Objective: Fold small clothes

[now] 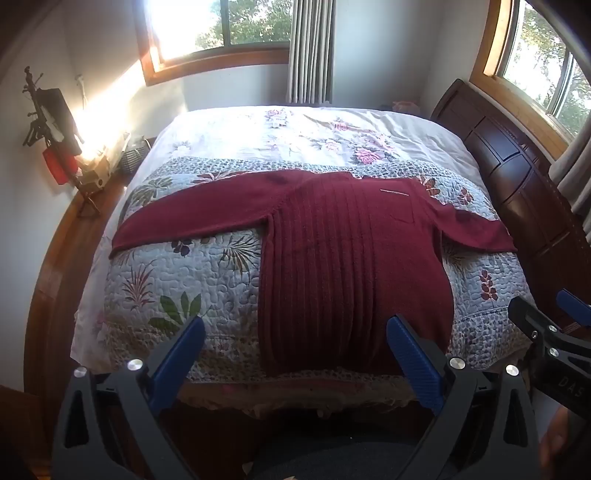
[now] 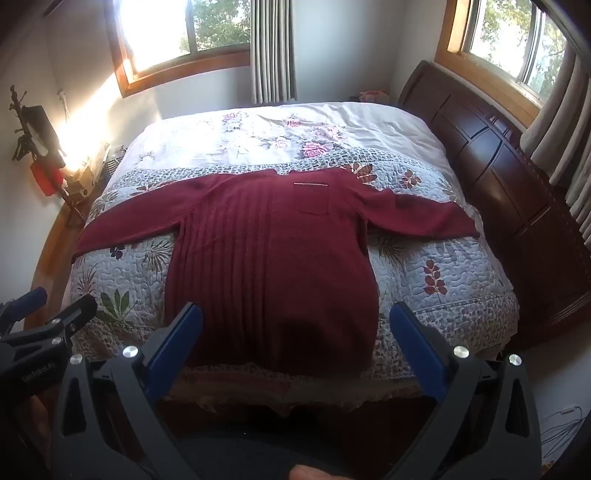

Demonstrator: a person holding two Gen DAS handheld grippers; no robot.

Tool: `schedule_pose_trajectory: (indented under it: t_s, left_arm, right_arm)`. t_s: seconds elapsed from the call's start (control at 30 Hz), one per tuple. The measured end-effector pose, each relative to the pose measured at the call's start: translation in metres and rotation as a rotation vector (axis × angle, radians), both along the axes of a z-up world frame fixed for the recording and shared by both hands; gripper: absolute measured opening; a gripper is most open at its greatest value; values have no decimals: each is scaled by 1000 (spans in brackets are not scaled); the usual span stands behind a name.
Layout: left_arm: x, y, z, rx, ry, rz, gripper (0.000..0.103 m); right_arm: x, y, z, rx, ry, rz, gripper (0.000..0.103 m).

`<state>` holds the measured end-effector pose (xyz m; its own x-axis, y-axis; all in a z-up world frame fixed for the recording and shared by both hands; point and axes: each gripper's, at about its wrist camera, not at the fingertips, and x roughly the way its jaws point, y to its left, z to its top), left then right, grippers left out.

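1. Right now your left gripper (image 1: 295, 332) is spread wide, its blue fingers (image 1: 413, 354) grasping nothing, held in front of the near edge of the bed (image 1: 524, 206).
2. Likewise your right gripper (image 2: 295, 317) is released, its blue pads (image 2: 417, 343) far apart and empty, hovering short of the same edge.
3. You can see the maroon knit sweater (image 1: 343, 258) lying flat on the floral quilt (image 1: 184, 280), hem toward you and neckline away from you.
4. Its two sleeves stretch out sideways; the left sleeve (image 1: 192, 214) reaches close to the bed's left edge, and the right sleeve (image 2: 424, 214) ends near the dark wooden headboard (image 2: 498, 155).
5. Its chest pocket (image 2: 312, 210) faces up, right of the ribbed vertical stripes.
6. Neither of your grippers touches the sweater; in the left wrist view the right gripper shows at the right edge, beside the quilt's corner.
7. Beyond the quilt a pale rose-printed sheet (image 2: 295, 125) covers the far half of the bed, under the curtained windows (image 2: 207, 26).
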<state>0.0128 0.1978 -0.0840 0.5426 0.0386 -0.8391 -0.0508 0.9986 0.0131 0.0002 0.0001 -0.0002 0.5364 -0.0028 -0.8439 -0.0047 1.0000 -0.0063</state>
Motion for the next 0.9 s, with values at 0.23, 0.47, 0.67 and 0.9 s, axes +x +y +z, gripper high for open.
schedule_pose_trajectory:
  t_s: [0.23, 0.47, 0.67, 0.9]
  left_arm:
    - [0, 0, 0, 5, 2, 0, 99]
    - [0, -1, 0, 8, 1, 1, 99]
    - [-2, 0, 2, 10, -2, 3, 99]
    - [-2, 2, 3, 9, -5, 11, 99]
  right_arm:
    - [0, 0, 0, 0, -5, 0, 100]
    - [1, -2, -1, 4, -4, -1, 100]
    - [-2, 4, -6, 1, -5, 2, 100]
    - [-1, 3, -1, 3, -4, 14, 100]
